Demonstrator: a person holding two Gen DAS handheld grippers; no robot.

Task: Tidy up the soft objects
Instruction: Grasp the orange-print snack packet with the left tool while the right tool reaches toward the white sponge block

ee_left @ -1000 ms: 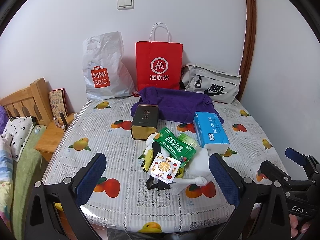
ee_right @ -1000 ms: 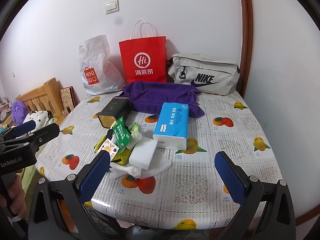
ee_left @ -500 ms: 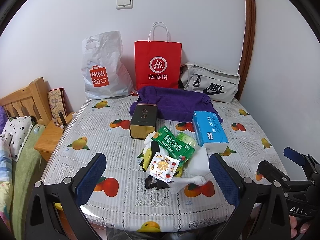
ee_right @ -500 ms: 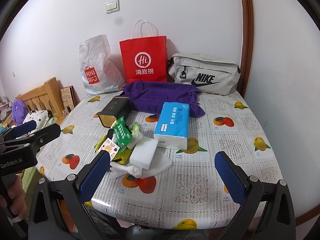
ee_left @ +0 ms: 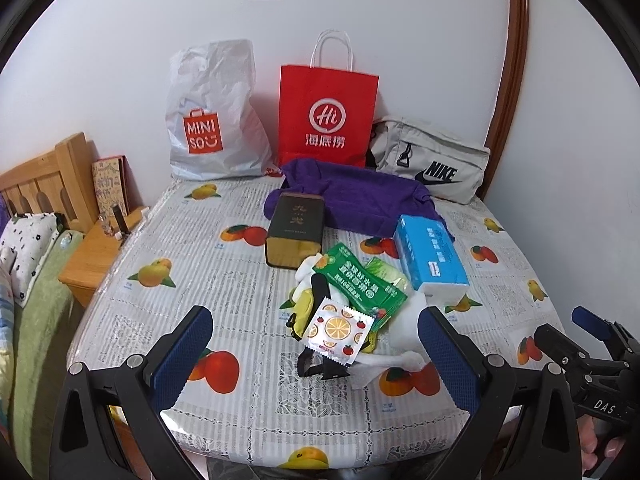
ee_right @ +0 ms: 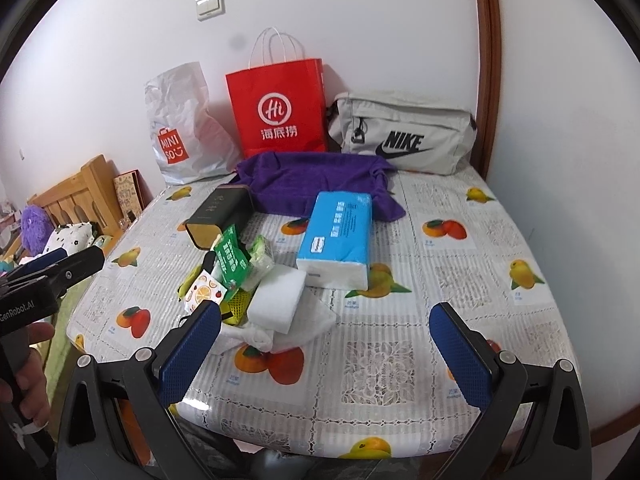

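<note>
Hovering level above the table's (ee_left: pixel 240 420) near edge, left gripper (ee_left: pixel 316 354) and right gripper (ee_right: pixel 326 350) both gape, empty. Soft clutter pile (ee_left: pixel 352 312) lies mid-table. Legible: "MINISO" bag (ee_left: pixel 212 120), "Hi" red bag (ee_left: pixel 328 112), "NIKE" pouch (ee_right: pixel 404 140).

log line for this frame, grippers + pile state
left gripper open, empty | right gripper open, empty | pile of soft items untouched | tissue pack beside pile

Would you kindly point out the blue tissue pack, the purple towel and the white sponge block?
blue tissue pack (ee_right: pixel 338 226): right wrist view, top face.
purple towel (ee_left: pixel 360 196): left wrist view, middle of cloth.
white sponge block (ee_right: pixel 277 300): right wrist view, top face.
</note>
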